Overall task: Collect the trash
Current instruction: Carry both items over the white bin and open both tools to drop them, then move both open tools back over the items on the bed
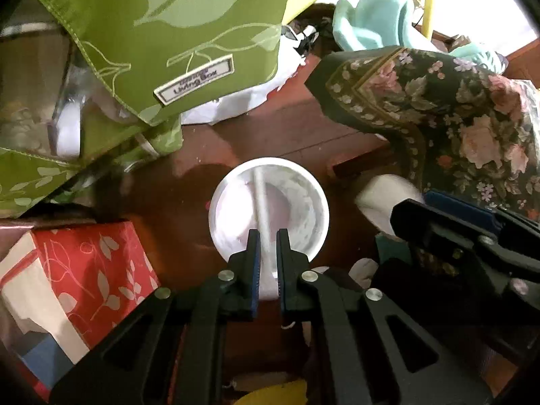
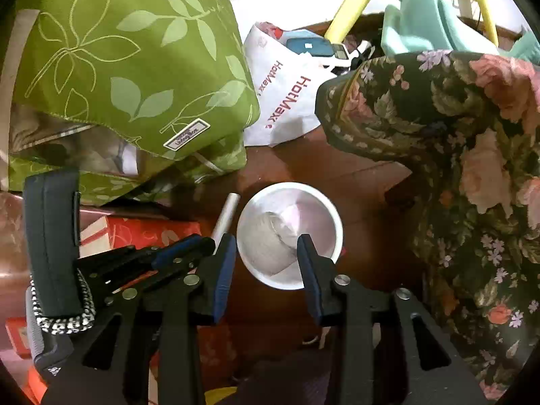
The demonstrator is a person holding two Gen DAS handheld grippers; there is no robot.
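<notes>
I held the left tongs (image 1: 268, 236) pinching a light, stiff white straw (image 1: 261, 202) over the white cup (image 1: 317, 209) on the wooden floor (image 1: 303, 125), right tongs (image 2: 266, 246) spread above its crushable rim.

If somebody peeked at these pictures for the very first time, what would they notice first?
Probably the round white bowl on the dark wooden floor, in the middle, with crumpled paper inside. The left hand-held gripper holds a white stick right above it. Next come the big green leafy cloth box at the upper left and the dark flowery fabric on the right.
</notes>
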